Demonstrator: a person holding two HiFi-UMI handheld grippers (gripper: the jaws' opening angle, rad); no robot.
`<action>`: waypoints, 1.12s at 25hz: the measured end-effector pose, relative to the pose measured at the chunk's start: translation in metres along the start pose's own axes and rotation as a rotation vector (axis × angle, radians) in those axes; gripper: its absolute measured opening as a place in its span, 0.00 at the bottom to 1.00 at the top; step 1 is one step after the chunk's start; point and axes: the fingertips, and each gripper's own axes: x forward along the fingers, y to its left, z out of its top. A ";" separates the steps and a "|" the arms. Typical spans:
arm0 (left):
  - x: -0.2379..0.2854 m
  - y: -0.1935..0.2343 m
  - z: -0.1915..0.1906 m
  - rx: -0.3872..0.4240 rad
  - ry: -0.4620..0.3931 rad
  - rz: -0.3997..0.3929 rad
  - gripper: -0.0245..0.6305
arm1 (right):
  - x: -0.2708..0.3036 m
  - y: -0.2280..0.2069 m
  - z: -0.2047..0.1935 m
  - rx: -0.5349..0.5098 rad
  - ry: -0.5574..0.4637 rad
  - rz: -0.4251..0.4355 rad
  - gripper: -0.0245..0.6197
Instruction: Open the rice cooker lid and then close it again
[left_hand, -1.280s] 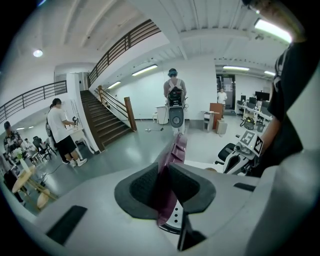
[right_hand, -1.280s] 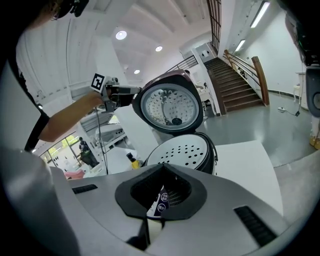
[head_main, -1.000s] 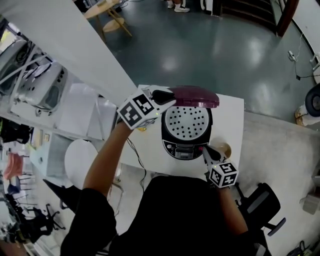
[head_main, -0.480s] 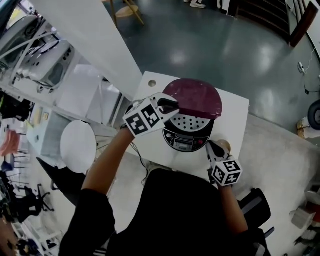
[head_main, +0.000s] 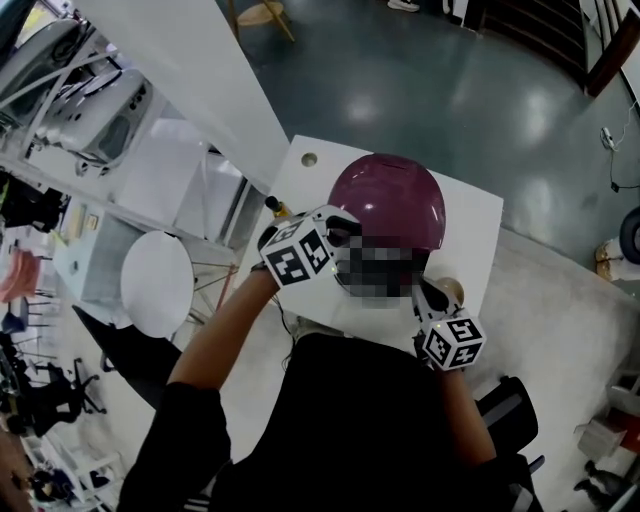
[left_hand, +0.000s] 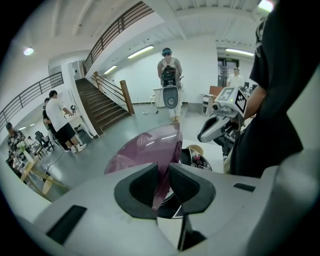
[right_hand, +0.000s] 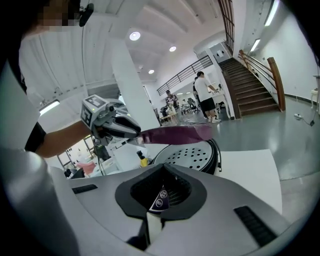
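Left gripper (left_hand: 163, 180) pinching maroon lid (left_hand: 145, 152) rim, lid not yet latched | right gripper (head_main: 425, 293) jaws together, empty, near-right of rice cooker (right_hand: 192, 152) | risk: thin rim slips from the pinch, lid slams.

Maroon domed lid (head_main: 388, 200) tilted, ajar over black rice cooker (right_hand: 200, 152) on white table (head_main: 470, 225).

White table (head_main: 475, 225), round hole (head_main: 309, 159) at its far left corner. Small yellow bottle (head_main: 272, 206) by table's left edge. Round white stool (head_main: 155, 297) left; wooden stool (head_main: 262, 12) far. Staircase (left_hand: 102, 105) beyond grey floor (head_main: 420, 80).
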 end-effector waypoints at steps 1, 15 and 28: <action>0.002 -0.003 -0.004 -0.005 0.003 -0.004 0.14 | 0.002 0.004 0.001 0.003 -0.001 0.010 0.04; 0.021 -0.020 -0.035 -0.094 0.004 -0.054 0.14 | 0.009 0.013 0.000 -0.029 0.002 0.027 0.04; 0.044 -0.036 -0.059 -0.168 0.020 -0.058 0.13 | 0.009 0.008 -0.006 -0.016 0.010 0.034 0.04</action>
